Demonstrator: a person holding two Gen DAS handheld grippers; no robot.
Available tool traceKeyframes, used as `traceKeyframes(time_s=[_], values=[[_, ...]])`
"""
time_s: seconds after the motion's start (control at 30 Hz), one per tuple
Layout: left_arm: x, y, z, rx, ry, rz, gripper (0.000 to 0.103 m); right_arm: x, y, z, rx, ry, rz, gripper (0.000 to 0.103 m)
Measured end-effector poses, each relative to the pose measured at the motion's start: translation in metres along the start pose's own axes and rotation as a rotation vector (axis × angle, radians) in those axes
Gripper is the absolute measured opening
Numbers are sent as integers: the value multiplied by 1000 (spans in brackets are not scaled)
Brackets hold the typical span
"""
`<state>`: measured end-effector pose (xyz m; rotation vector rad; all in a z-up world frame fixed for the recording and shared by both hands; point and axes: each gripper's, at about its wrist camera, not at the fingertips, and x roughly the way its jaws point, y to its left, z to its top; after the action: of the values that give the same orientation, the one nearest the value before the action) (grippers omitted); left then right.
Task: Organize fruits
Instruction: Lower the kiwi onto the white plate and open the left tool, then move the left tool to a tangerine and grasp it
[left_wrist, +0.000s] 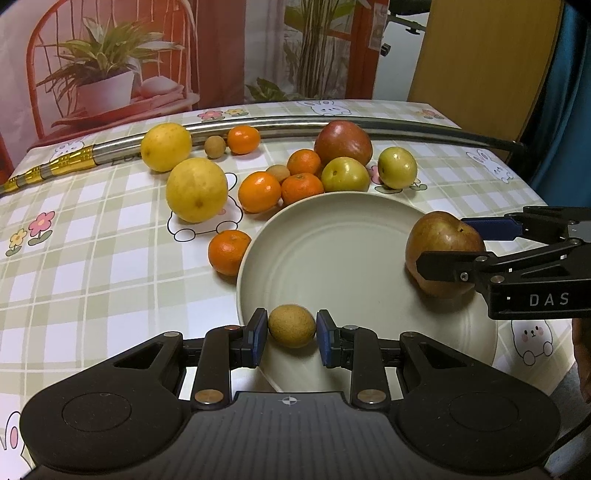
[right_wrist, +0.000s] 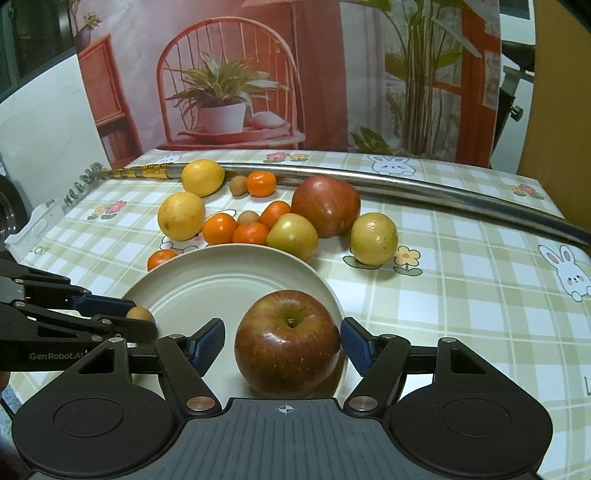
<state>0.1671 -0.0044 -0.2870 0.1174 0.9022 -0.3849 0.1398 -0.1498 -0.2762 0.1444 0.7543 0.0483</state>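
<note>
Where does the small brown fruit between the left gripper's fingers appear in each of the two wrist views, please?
Left wrist view: the small brown fruit sits at bottom centre, between the left gripper pads, over the plate's near rim.
Right wrist view: the same fruit peeks out at left, mostly hidden behind the left gripper's fingers.
Shared landmark: the pale plate.
</note>
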Motion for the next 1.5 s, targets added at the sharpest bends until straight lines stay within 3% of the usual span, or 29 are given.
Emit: traceKeyframes(time_s=[0.27, 0.5, 0.67, 0.97, 1.27, 1.5], values=[[-5, -2, 0, 8, -27, -4, 42, -2, -1, 0, 2, -11, -1, 66], [-14, 5, 6, -33, -61, 3, 42, -9, -5, 7, 13, -40, 4, 67], [-22, 29, 23, -158, -49, 8, 42, -15, -14, 15, 40, -66, -2, 67], [-4, 87, 56, -503, 17, -30, 40, -16, -32, 20, 108, -82, -22, 67], [42, 98, 50, -695, 119, -78, 35, -12, -36, 18, 110, -73, -25, 67], [45, 102, 43, -748, 116, -115, 35, -8, -39, 18, 122, -68, -24, 67]])
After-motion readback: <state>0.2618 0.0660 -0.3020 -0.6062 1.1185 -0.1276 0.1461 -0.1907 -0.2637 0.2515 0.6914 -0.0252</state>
